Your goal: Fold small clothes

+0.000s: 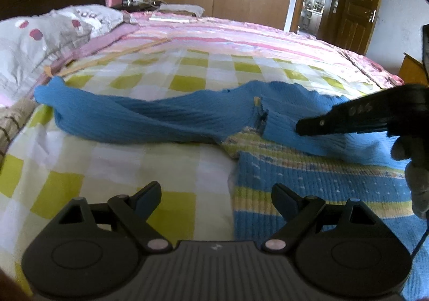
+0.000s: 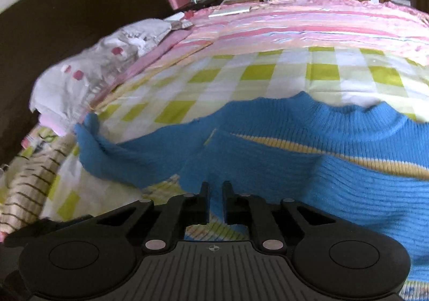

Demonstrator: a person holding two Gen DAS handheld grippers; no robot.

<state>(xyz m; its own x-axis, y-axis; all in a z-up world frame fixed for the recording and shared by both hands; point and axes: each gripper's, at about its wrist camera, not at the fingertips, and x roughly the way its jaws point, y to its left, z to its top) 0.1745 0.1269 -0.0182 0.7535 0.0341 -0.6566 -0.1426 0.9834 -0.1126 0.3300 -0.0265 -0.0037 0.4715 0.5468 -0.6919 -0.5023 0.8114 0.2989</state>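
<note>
A small blue knit sweater [image 1: 166, 121] with yellow and patterned stripes lies on a green-and-white checked sheet [image 1: 134, 167]. One sleeve stretches out to the left. My left gripper [image 1: 217, 193] is open and empty, low over the sheet at the sweater's left edge. My right gripper [image 2: 215, 191] is shut on blue sweater fabric [image 2: 348, 167] near the shoulder, below the collar. The right gripper also shows at the right of the left wrist view [image 1: 311, 126], pinching the blue fabric.
A pink striped blanket [image 1: 241, 38] covers the far part of the bed. A grey spotted pillow [image 1: 40, 41] lies at the left. A striped cloth [image 2: 29, 188] lies at the bed's left edge. Wooden wardrobes and a door stand behind.
</note>
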